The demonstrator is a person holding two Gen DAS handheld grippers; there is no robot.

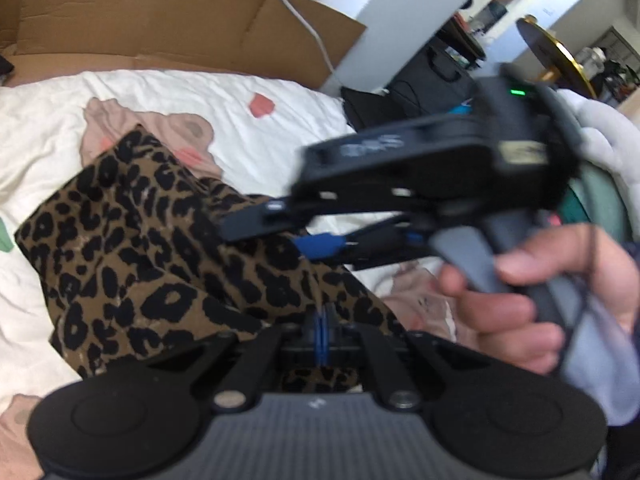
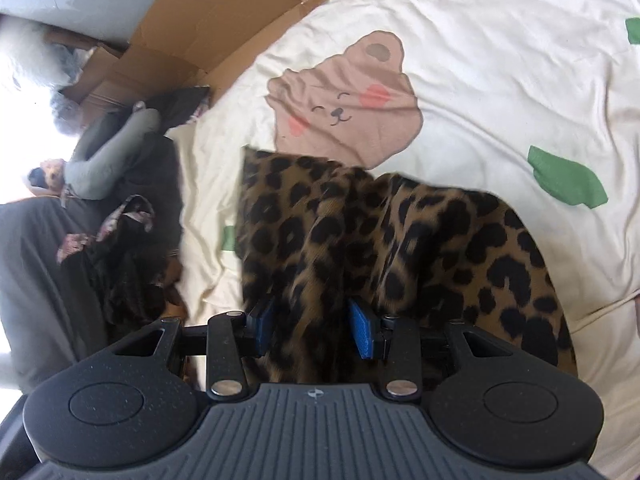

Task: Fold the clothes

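A leopard-print garment [image 1: 132, 248] lies bunched on a white quilt [image 1: 200, 92] printed with bears. My left gripper [image 1: 322, 334] is shut on a fold of it at the near edge. A hand [image 1: 520, 300] holds my right gripper [image 1: 260, 236], which reaches in from the right just above the cloth. In the right wrist view the right gripper [image 2: 312, 328] stands open, its blue pads [image 2: 362, 334] apart on either side of a loose bundle of the leopard-print garment [image 2: 440, 240]. The rest of the garment spreads forward over the quilt [image 2: 500, 80].
Flattened cardboard [image 1: 160, 12] lines the far side of the bed, also seen as cardboard [image 2: 208, 20]. A pile of dark and grey clothes [image 2: 132, 240] lies left of the quilt. A black bag [image 1: 432, 76] and a round dark table [image 1: 552, 52] stand beyond the bed.
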